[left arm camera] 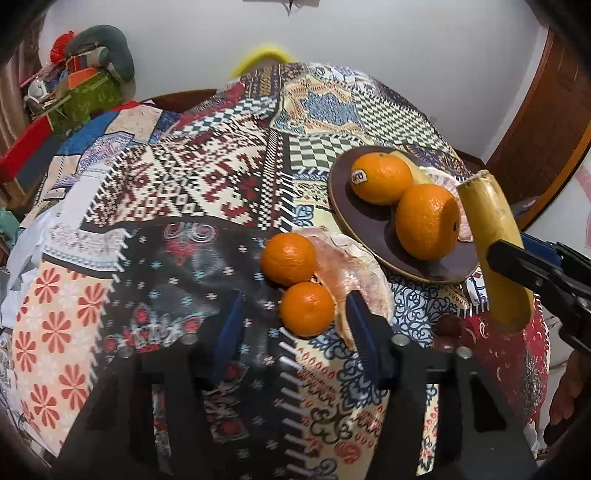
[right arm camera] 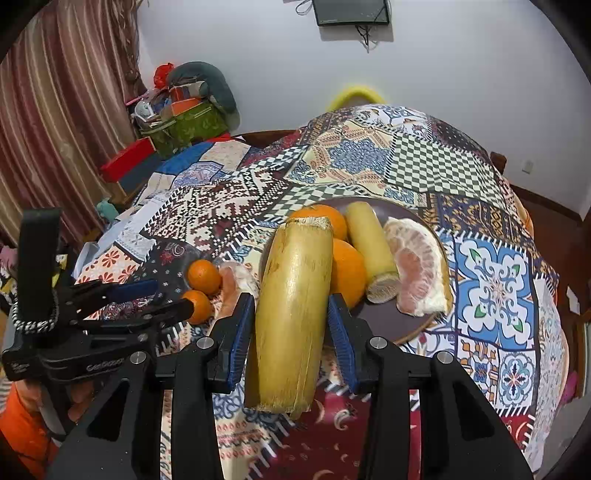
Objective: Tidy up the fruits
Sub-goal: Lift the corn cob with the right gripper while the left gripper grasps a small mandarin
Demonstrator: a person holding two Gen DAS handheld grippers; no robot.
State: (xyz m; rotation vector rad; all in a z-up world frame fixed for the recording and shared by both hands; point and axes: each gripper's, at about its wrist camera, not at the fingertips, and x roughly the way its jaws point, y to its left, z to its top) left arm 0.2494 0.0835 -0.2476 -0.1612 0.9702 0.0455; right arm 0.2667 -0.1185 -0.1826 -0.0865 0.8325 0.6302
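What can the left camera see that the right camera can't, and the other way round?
Only the left wrist view shows the sticker on the far orange and a dark red fruit on the cloth by the plate.

Only the right wrist view shows the pomelo wedge on the plate in full, the cut end of the sugarcane piece on the plate, and the wall screen.

Both show the brown plate, two small tangerines beside it, and the right tongs gripping a sugarcane piece.

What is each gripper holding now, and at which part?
The right gripper holds a yellow cane piece around its middle, blue pads on both sides. The left gripper is open and holds nothing.
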